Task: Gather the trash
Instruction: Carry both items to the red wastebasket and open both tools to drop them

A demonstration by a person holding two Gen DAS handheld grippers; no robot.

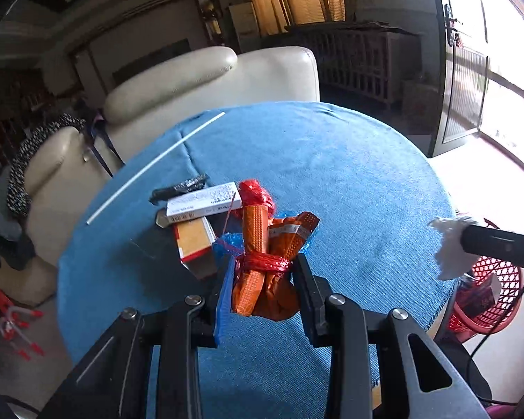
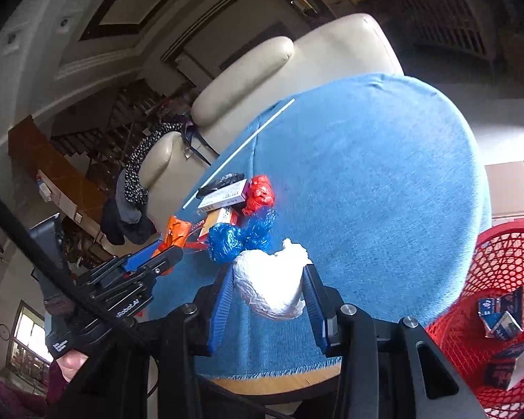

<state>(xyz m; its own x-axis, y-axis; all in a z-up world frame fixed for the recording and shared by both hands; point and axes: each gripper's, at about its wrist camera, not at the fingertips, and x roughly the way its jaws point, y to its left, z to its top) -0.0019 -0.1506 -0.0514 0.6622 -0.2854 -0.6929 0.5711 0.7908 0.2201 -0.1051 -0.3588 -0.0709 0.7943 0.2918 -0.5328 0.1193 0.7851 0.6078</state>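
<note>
My left claw [image 1: 263, 272] grips an orange wrapper bundle [image 1: 269, 269] over the blue worktop [image 1: 349, 174]; my right claw [image 2: 267, 289] grips a white wad [image 2: 272, 286] beside the red basket [image 2: 499, 265].

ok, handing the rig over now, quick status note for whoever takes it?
Left gripper: shut on orange wrapper bundle, above the table.
Right gripper: shut on white crumpled wad, near the red basket.
Done: cartons already in basket.
Left: bin both held items, then blue plastic, red plastic, boxes, white stick.
</note>
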